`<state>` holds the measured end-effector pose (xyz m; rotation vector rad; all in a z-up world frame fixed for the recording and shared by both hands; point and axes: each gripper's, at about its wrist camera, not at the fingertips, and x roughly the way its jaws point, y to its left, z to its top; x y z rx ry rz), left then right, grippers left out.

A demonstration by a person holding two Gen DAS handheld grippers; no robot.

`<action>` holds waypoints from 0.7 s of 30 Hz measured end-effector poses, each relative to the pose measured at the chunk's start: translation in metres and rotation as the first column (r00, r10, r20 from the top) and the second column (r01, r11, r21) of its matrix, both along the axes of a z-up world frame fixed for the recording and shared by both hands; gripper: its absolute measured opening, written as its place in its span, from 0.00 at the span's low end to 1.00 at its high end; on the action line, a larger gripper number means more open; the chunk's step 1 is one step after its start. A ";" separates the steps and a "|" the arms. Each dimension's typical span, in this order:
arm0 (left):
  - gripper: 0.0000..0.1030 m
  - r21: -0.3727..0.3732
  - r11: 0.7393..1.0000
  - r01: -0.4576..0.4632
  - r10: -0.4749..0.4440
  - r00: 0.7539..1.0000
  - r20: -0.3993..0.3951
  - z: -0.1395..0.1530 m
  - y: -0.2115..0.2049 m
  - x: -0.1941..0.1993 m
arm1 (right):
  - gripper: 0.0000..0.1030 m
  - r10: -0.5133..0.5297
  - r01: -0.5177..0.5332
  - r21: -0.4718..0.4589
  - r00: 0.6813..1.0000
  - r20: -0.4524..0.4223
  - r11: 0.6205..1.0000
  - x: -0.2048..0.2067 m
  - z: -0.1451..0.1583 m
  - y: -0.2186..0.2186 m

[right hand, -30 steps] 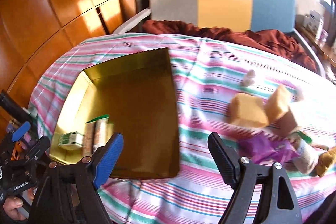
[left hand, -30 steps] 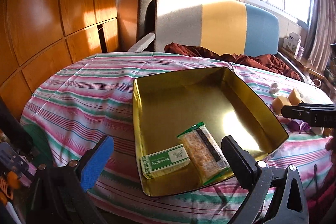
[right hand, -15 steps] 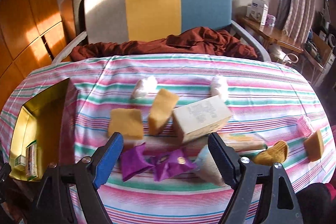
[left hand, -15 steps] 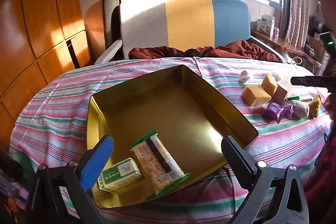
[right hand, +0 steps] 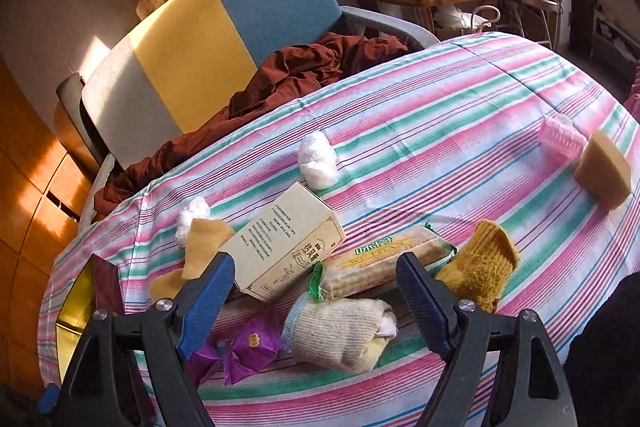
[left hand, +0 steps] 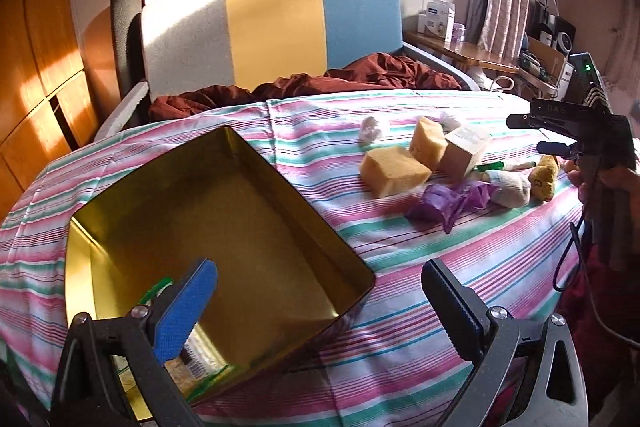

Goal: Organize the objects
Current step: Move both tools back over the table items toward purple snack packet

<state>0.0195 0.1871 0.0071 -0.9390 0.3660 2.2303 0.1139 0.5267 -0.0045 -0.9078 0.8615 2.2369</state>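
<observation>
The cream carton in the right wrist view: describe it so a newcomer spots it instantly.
On the striped tablecloth, find the clutter just ahead of the right gripper. The cream carton lies tilted beside the cracker packet; it alone is a printed, hard-edged box.

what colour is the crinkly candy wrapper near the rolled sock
Purple wrapper, clearest in the right wrist view.

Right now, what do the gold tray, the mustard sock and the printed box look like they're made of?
Gold tray: likely thin metal with a glossy gold finish; its walls mirror the light and the rim is sharply folded.
Mustard sock: knitted yarn, matte; ribbed stitches show at the cuff.
Printed box: probably cardboard, matte cream with printed text; crisp flat faces and folded edges.
</observation>
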 end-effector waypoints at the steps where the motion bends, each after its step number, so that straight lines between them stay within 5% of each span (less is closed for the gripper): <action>1: 1.00 -0.002 1.000 0.014 -0.014 1.000 0.011 -0.001 0.008 0.001 | 0.82 -0.006 0.006 -0.011 1.000 -0.002 1.000 0.001 -0.001 0.002; 6: 1.00 -0.003 0.994 0.105 -0.105 0.994 0.043 -0.003 0.051 0.008 | 0.82 -0.005 0.005 -0.042 1.000 -0.005 0.999 0.000 -0.005 0.005; 13: 0.93 0.011 0.986 0.169 -0.168 0.968 0.187 -0.017 0.106 0.001 | 0.82 -0.032 0.031 -0.060 0.999 -0.027 0.998 0.006 -0.004 0.010; 18: 0.75 0.021 0.991 0.134 -0.133 0.930 0.342 -0.036 0.142 -0.018 | 0.82 -0.031 0.029 -0.068 0.999 -0.032 0.997 0.005 -0.005 0.011; 21: 0.75 0.048 0.996 0.074 -0.087 0.891 0.445 -0.048 0.157 -0.033 | 0.82 -0.022 0.020 -0.071 0.999 -0.031 0.997 0.004 -0.006 0.011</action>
